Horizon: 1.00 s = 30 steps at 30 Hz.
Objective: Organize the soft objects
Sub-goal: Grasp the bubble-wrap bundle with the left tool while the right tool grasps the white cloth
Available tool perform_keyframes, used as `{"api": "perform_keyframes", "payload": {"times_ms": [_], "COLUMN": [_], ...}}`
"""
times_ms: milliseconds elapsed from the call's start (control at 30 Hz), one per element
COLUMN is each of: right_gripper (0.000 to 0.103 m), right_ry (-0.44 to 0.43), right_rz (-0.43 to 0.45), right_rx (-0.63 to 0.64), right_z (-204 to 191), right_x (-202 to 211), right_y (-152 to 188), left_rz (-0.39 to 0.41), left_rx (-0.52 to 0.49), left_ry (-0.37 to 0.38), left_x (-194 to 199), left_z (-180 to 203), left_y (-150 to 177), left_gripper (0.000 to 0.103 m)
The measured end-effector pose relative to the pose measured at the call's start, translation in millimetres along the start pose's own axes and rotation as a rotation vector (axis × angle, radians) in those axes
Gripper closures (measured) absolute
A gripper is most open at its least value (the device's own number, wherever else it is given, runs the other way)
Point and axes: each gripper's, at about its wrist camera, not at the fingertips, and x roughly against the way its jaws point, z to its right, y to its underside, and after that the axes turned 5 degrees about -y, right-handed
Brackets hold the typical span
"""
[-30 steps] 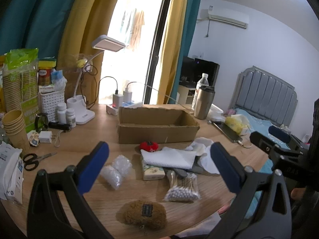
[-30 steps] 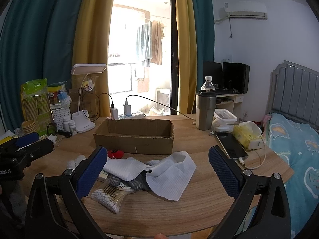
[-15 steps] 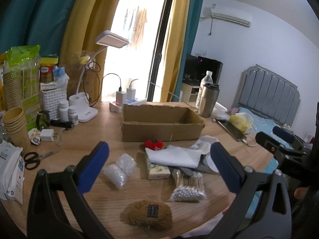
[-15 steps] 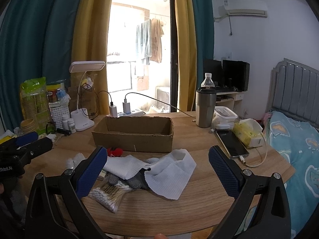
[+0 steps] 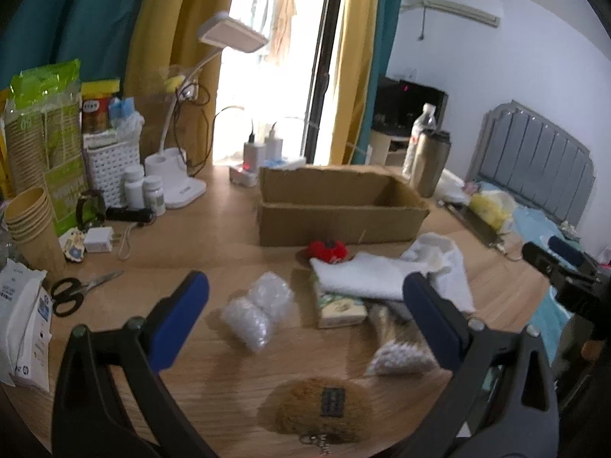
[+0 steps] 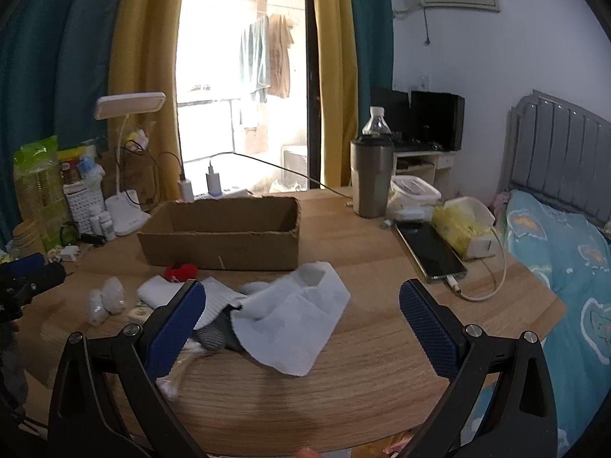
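Near the desk's [image 6: 382,393] front edge, both the left gripper [image 5: 305,307] and right gripper [image 6: 301,315] gape wide, empty; advise pinching the white cloth [image 6: 298,324] mid-fold, then lifting clear into the box [image 6: 221,238].

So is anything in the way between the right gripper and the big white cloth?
Nothing visible. The right hand-held gripper is open, and the white cloth lies uncovered on the table just ahead of its fingers.
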Motion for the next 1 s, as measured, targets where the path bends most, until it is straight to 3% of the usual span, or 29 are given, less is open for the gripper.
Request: {"api": "perform_keyframes", "payload": {"times_ms": [767,1000], "right_gripper": [0.0,0.0], "right_ry": [-0.013,-0.031], "right_rz": [-0.166,-0.201], "right_rx": [-0.083,-0.094], "right_z": [23,24], "right_x": [-86,-111], "right_y": [13,8], "left_rz": [-0.224,-0.281], "left_rx": [-0.006,-0.028], "left_ry": [-0.076,-0.09], "left_x": [-90,-104], "left_z": [-30,-30], "left_y": [11,14], "left_gripper": [0.002,0.013]}}
